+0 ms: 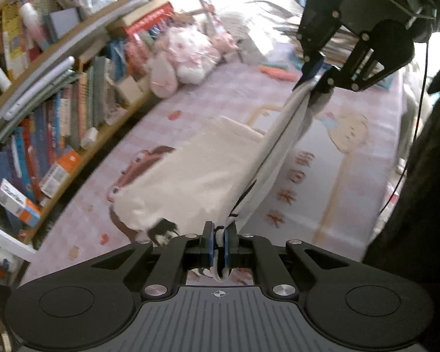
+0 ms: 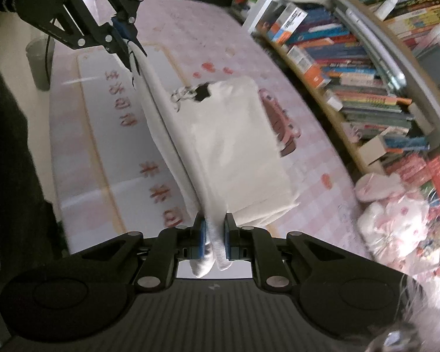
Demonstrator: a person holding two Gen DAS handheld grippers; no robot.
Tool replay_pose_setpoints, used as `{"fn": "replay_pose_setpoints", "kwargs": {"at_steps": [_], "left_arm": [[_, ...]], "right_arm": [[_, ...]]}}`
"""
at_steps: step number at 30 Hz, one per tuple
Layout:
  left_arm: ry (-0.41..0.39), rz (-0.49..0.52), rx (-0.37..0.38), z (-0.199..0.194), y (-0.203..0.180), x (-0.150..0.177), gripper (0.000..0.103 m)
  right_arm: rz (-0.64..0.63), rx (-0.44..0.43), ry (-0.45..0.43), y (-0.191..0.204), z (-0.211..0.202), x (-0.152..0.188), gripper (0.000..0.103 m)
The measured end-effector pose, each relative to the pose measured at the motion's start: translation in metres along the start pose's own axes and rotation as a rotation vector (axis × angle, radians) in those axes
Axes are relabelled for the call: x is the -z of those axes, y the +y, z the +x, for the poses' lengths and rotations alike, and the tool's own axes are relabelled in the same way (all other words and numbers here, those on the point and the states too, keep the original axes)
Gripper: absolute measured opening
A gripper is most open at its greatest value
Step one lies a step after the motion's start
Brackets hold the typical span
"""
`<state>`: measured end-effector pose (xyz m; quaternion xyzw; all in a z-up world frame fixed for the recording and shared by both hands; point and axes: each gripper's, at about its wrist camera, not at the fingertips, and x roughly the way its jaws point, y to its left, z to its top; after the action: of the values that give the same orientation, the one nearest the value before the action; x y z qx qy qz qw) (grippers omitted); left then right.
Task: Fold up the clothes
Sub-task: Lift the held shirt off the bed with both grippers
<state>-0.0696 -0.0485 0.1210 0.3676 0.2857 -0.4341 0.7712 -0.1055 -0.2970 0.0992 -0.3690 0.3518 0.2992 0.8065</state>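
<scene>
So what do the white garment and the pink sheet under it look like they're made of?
The white garment looks like soft matte knit, probably cotton: it drapes limply between the left gripper and the right gripper, and the pinched edge shows ribbing. The pink sheet looks like thin printed woven fabric, flat and dull; blur leaves the weave unclear.

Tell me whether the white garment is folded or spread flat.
Partly folded, not spread. The white garment lies doubled on the bed, and one edge is lifted taut between the left tongs and right tongs.
</scene>
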Motion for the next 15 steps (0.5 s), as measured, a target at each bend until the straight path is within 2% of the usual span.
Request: {"fn": "replay_pose_setpoints", "kwargs": {"at_steps": [9, 15], "left_arm": [[-0.019, -0.084, -0.078, -0.003, 0.027, -0.031, 0.006], [0.000, -0.095, -0.106, 0.000, 0.029, -0.039, 0.006]], "right_arm": [[-0.017, 0.017, -0.099, -0.048, -0.007, -0.003, 0.011], [-0.038, 0.002, -0.123, -0.059, -0.005, -0.002, 0.011]]}}
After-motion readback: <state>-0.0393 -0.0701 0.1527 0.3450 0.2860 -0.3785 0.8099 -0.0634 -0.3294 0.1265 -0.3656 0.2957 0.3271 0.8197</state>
